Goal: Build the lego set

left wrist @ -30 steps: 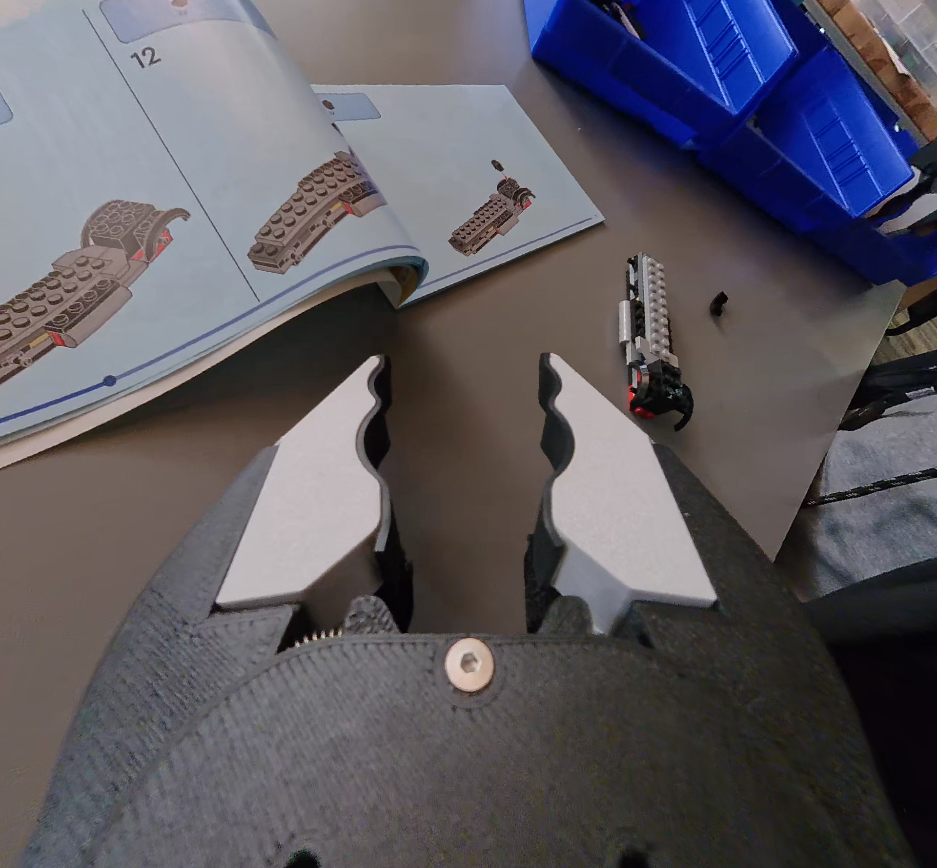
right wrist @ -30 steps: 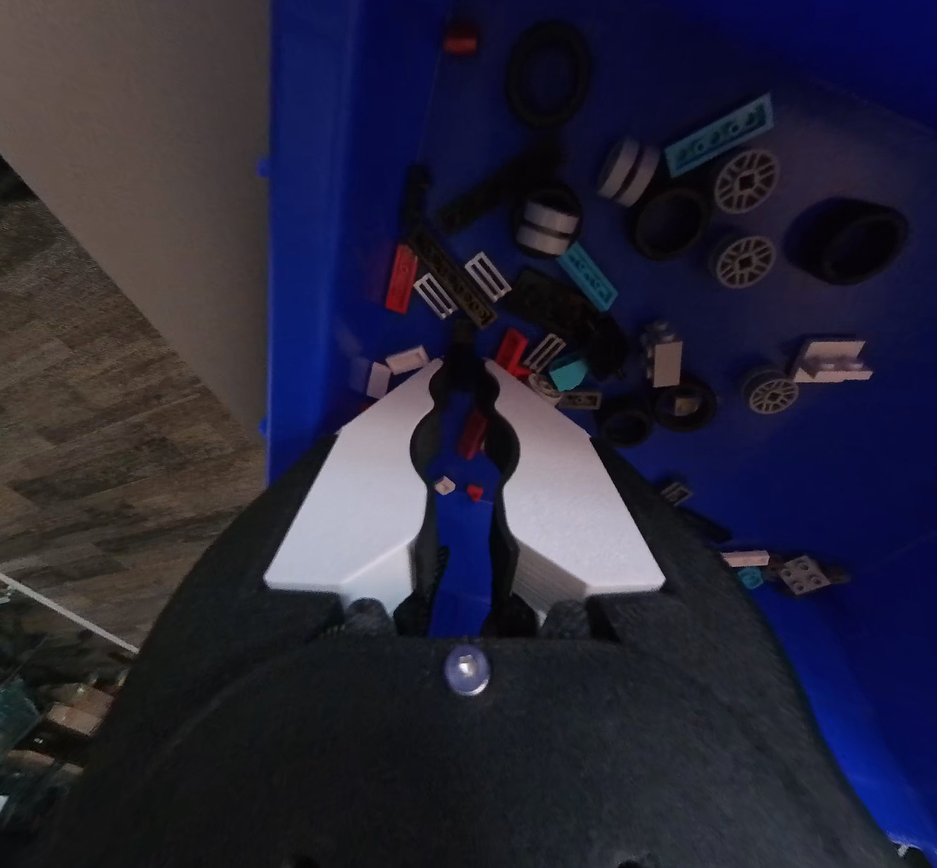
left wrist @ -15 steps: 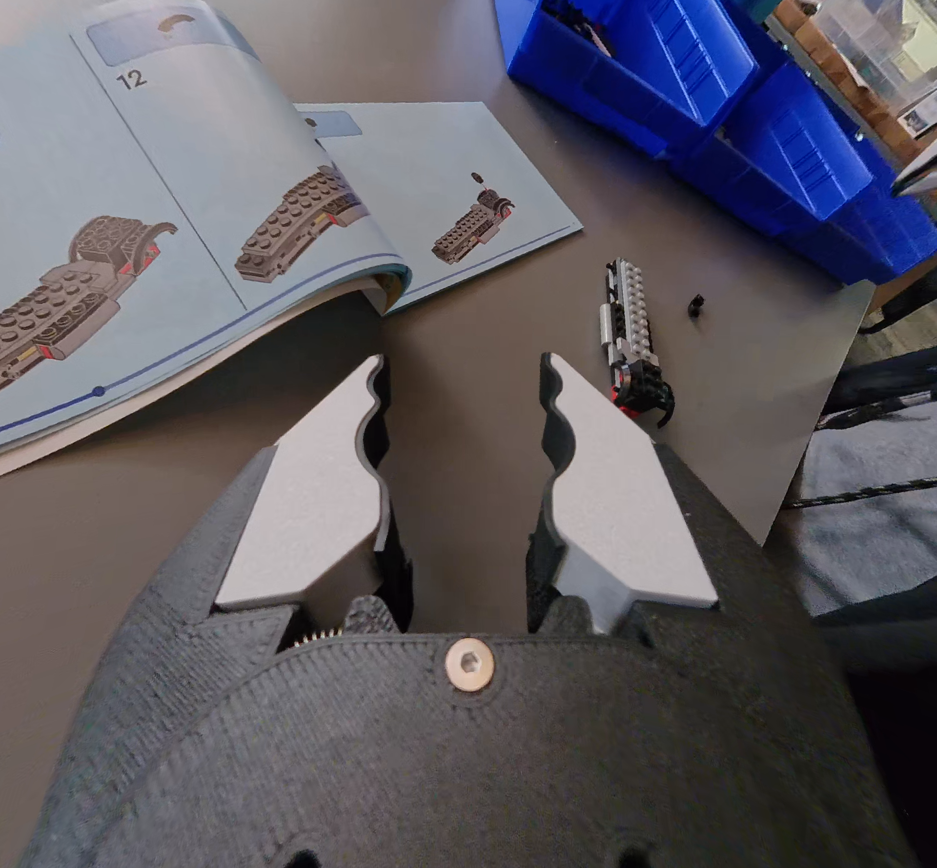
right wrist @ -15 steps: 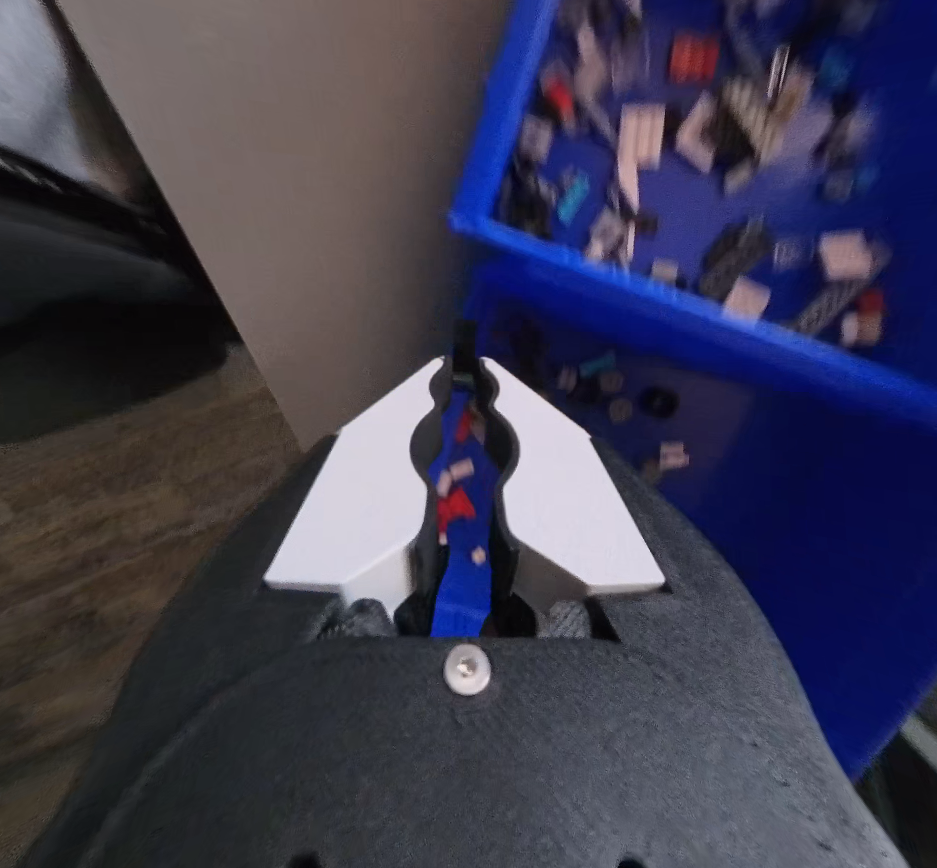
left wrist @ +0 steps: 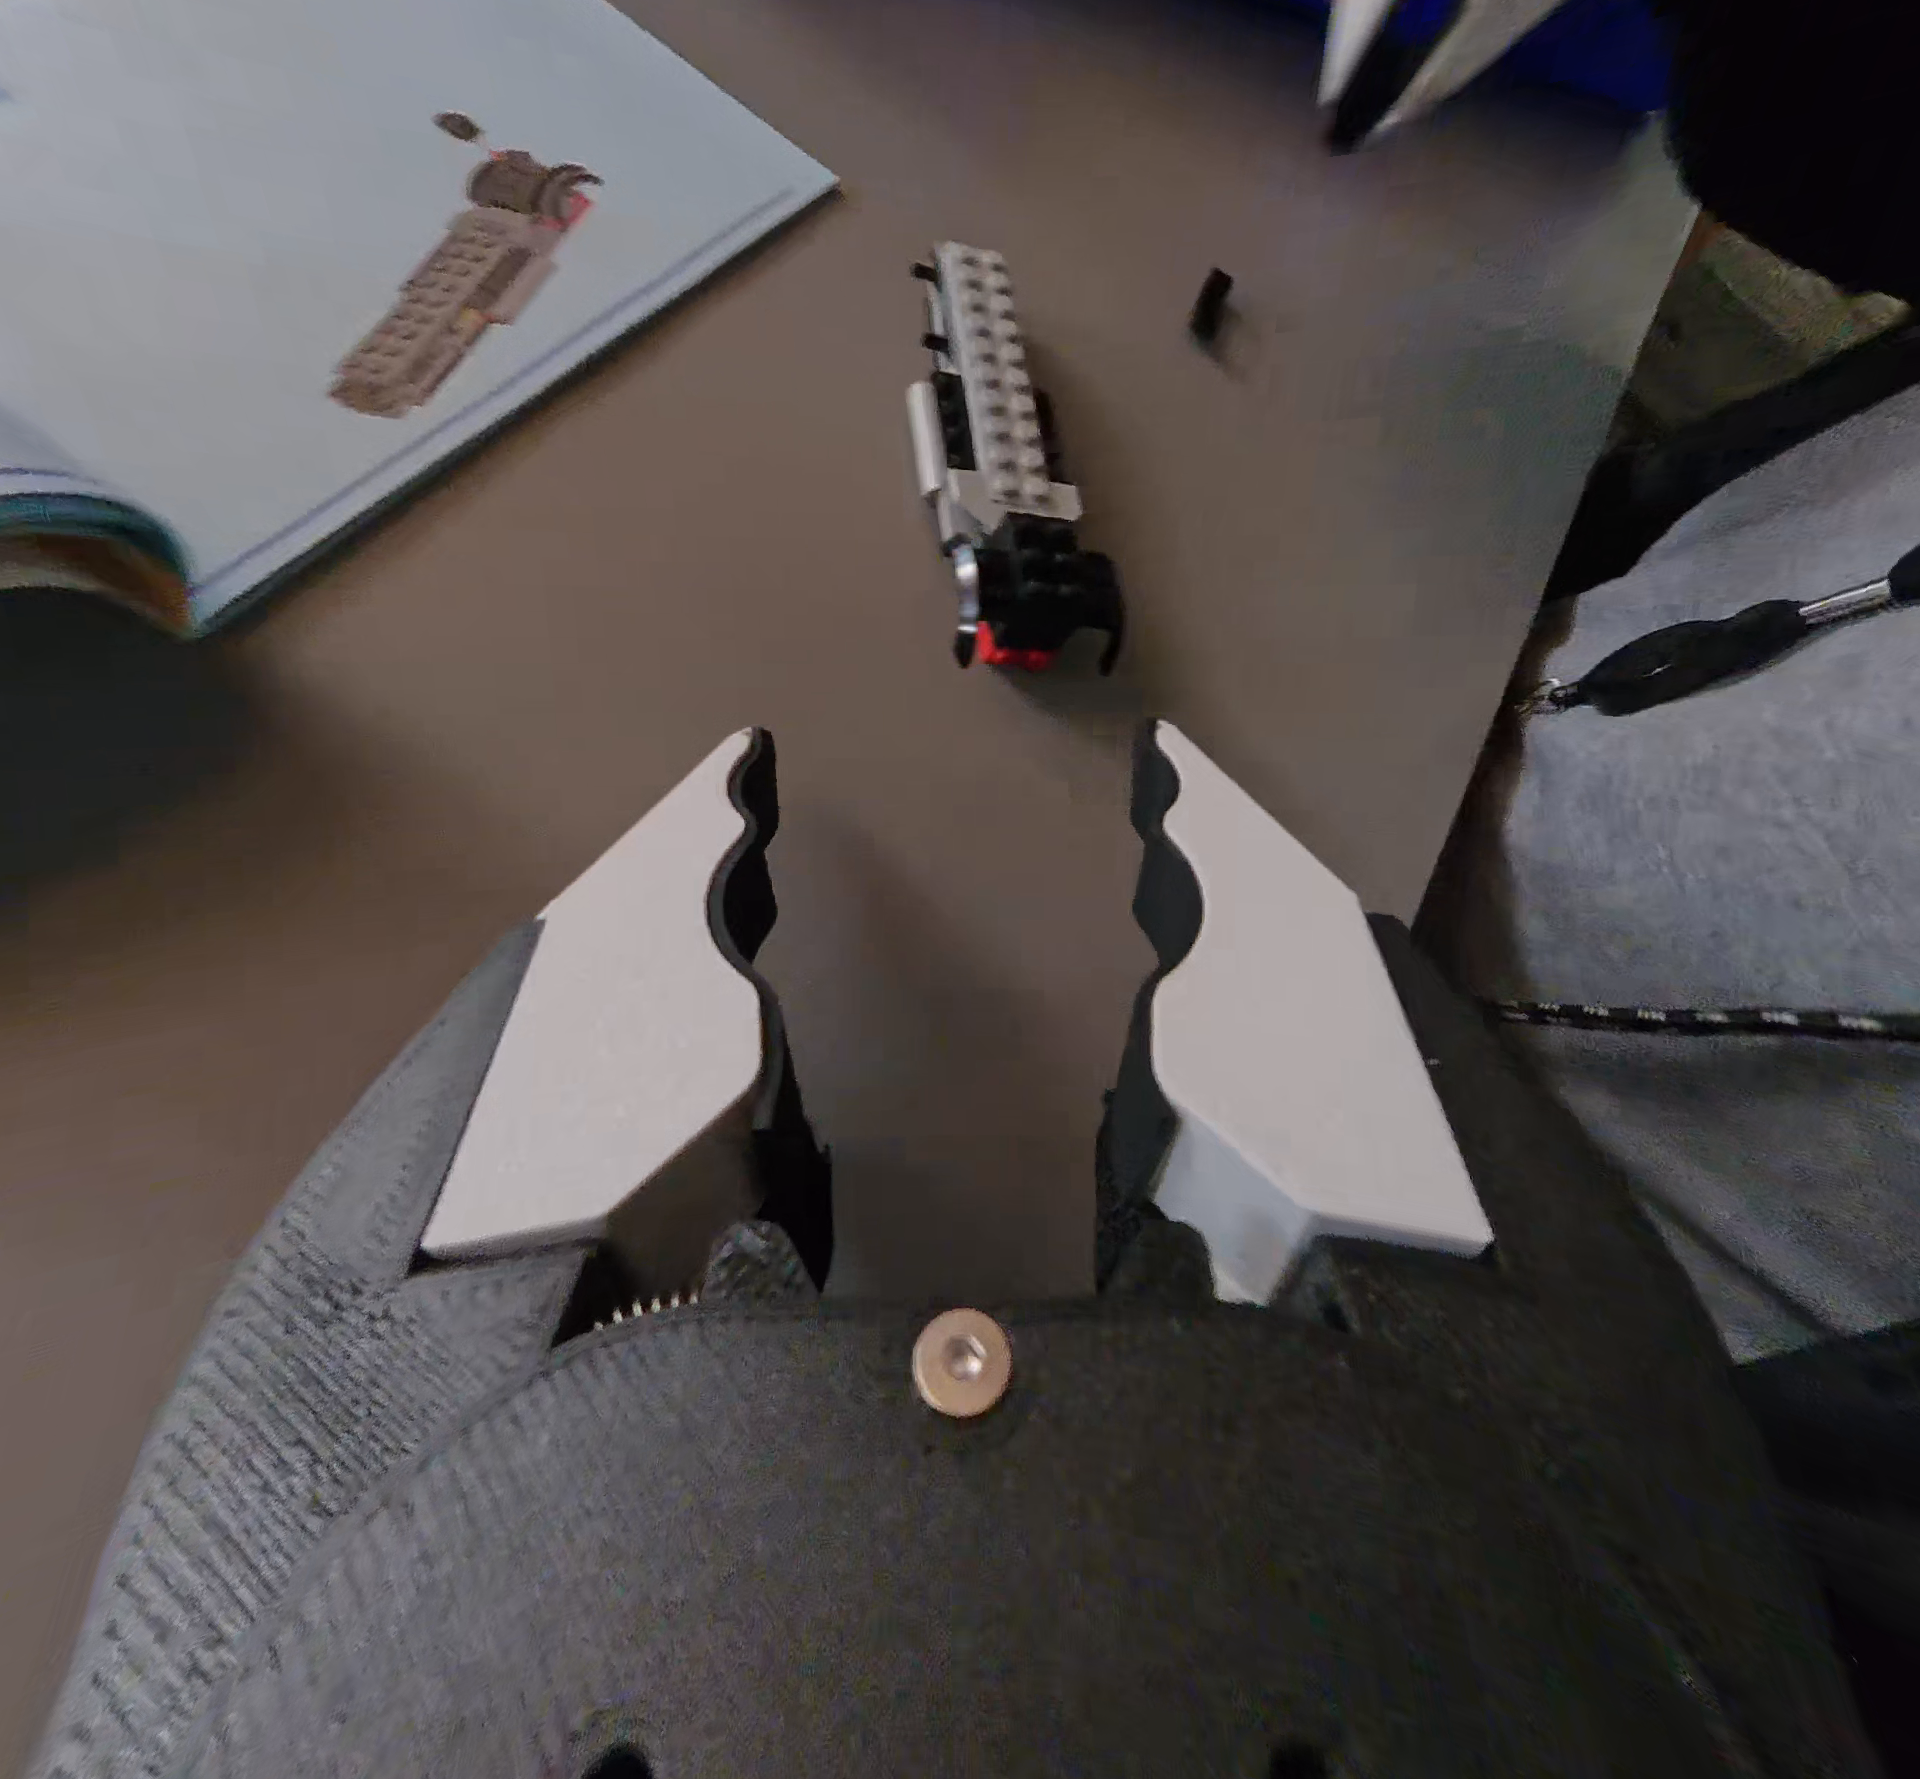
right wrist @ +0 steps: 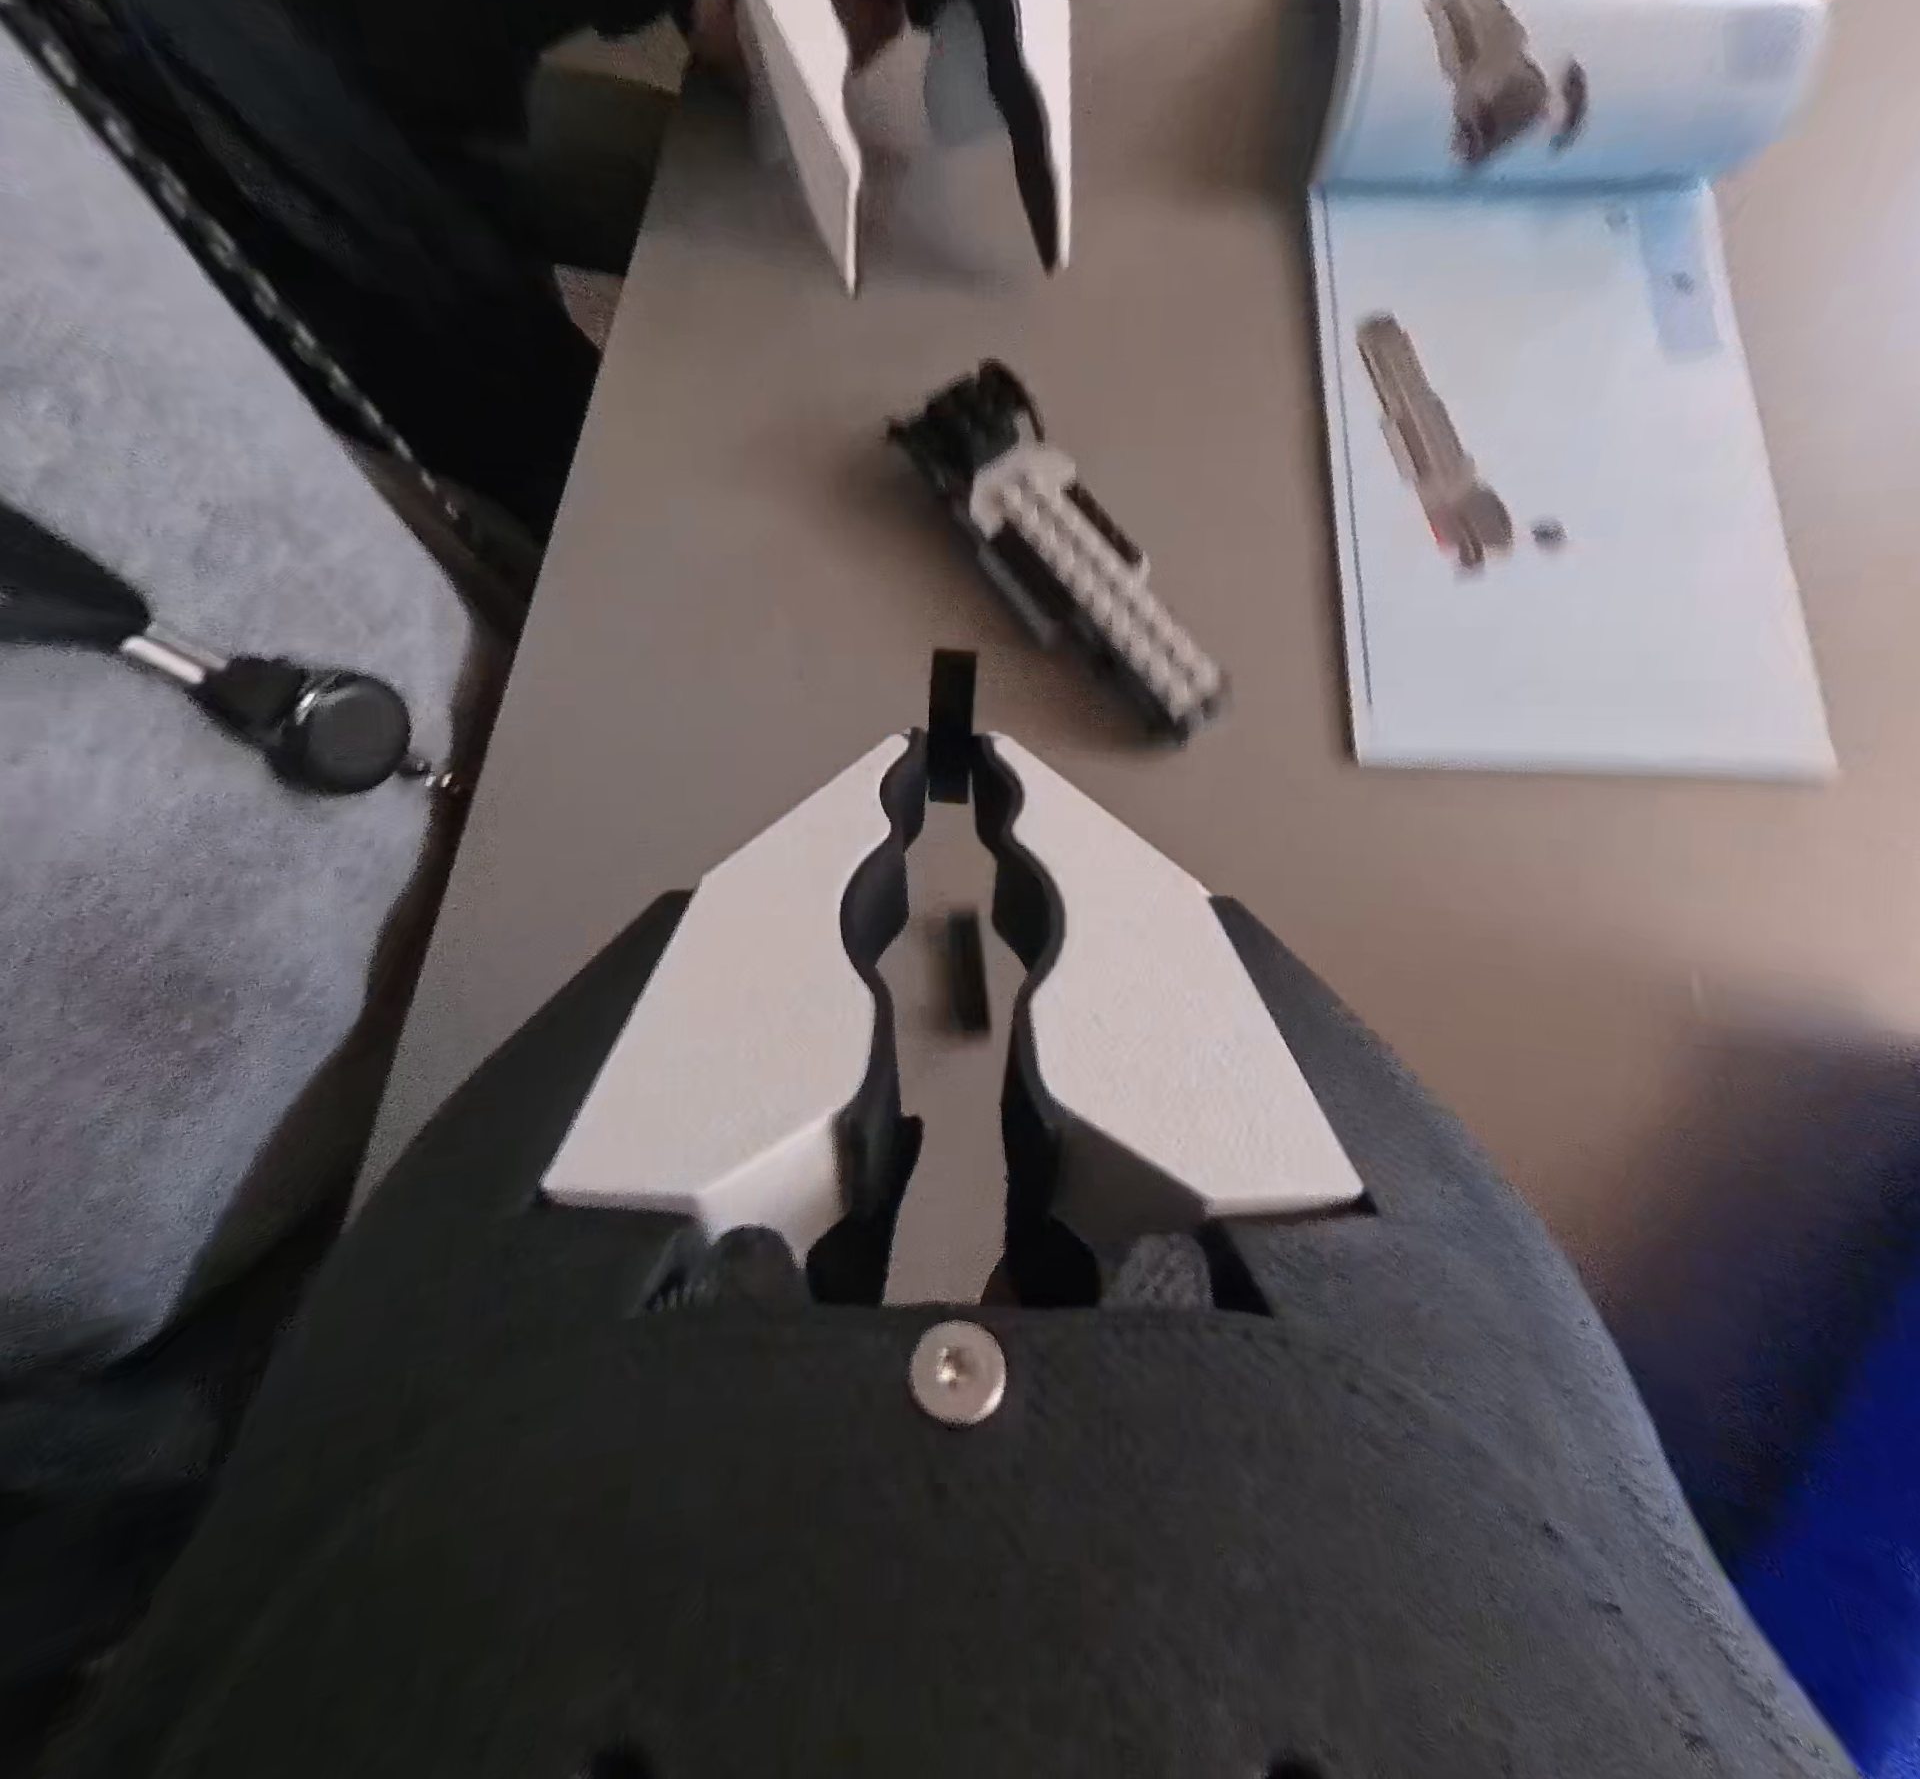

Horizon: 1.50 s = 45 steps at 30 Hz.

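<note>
Booklet (left wrist: 416,202) lies open at the left of the surface (left wrist: 623,690). My left gripper (left wrist: 954,763) hangs over bare surface, fingers apart and empty, just short of the half-built model (left wrist: 997,441). A loose black bit (left wrist: 1210,306) sits right of that. My right gripper (right wrist: 948,753) has its fingers clamped on a small black piece (right wrist: 951,721). Looks like I'm bringing it in; next I'd steady the model with the left and press it on.
</note>
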Tool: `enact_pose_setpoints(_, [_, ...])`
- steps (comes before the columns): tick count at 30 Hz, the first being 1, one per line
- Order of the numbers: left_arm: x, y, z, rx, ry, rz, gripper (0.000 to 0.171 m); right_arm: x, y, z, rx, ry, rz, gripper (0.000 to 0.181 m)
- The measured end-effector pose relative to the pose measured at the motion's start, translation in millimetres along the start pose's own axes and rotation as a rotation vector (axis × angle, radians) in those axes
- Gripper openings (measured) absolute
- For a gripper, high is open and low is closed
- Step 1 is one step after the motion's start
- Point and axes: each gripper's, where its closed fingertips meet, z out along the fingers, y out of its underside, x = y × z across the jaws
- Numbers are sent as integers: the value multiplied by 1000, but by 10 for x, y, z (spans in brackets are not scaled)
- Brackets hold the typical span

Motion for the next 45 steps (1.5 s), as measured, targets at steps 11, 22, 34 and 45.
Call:
enact_pose_setpoints(11, [72, -40, 8, 21, 84, -44, 68, 38, -558, 974, -85, -229, -146, 12])
enact_pose_setpoints(22, [65, -45, 12, 21, 96, -56, 68, 86, -522, 1171, -187, -286, -199, 12])
enact_pose_setpoints(34, [82, -26, 30, 3, 102, -46, 68, 98, -493, 1240, -204, -293, -225, 12])
enact_pose_setpoints(45, [85, -19, 37, -3, 105, -45, 68, 157, -529, 1186, -157, -260, -208, 12])
